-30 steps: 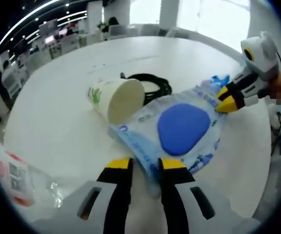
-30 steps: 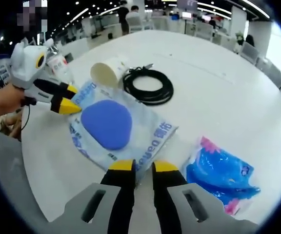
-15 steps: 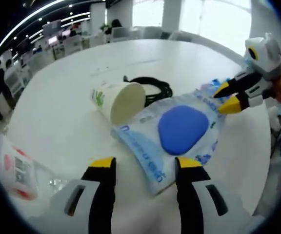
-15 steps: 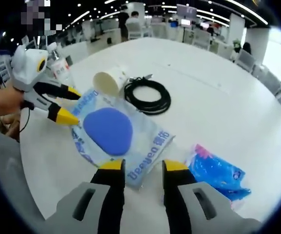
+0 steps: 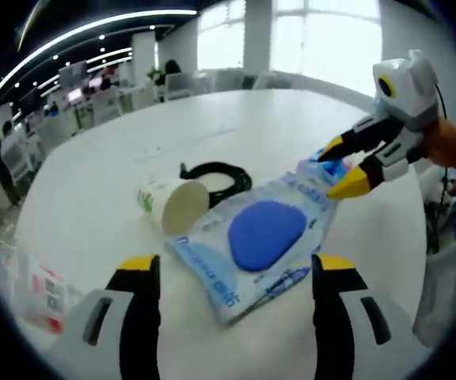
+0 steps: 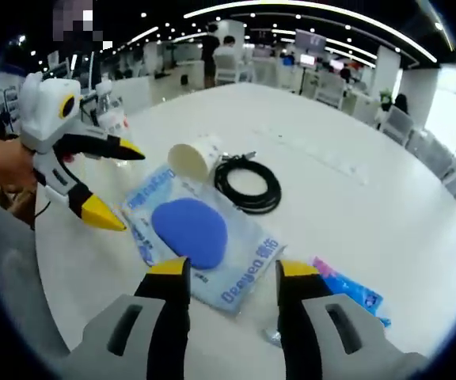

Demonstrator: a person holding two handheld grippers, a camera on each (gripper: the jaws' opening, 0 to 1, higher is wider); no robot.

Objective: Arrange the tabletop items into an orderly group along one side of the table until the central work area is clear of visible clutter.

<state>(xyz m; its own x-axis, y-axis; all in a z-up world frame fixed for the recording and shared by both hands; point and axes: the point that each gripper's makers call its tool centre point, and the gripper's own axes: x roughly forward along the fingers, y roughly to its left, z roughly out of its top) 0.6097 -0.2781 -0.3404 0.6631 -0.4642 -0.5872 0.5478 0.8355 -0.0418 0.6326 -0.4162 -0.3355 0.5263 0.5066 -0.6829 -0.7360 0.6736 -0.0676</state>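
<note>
1. A round white table (image 5: 93, 206) is seen in both views, set in a large open office with ceiling strip lights.
2. In the left gripper view, the left gripper (image 5: 236, 273) is held above the near edge of the table with its yellow-tipped jaws spread wide apart and nothing between them.
3. A clear plastic packet (image 5: 256, 241) printed with blue lettering lies flat on the table just ahead of the left gripper; a rounded blue pad (image 5: 266, 233) is enclosed in it.
4. A white paper cup (image 5: 172, 204) lies on its side, its open mouth touching the packet's corner.
5. A coiled black cable (image 5: 216, 176) lies just behind the cup.
6. A clear wrapper with red print (image 5: 42, 289) is seen at the table's near-left edge.
7. The right gripper (image 5: 340, 166) is held over the far end of the packet, its jaws parted and empty; a blue bag (image 5: 332, 165) is partly hidden behind it.
8. In the right gripper view, the right gripper (image 6: 232, 273) is shown with jaws apart above the packet (image 6: 204, 245), with the blue pad (image 6: 188, 229), cup (image 6: 196, 158) and cable (image 6: 248, 186) beyond.
9. The left gripper (image 6: 117, 186) is seen open at the packet's far-left corner.
10. The crumpled blue bag (image 6: 347, 289) lies near the table edge, beside the right gripper.
</note>
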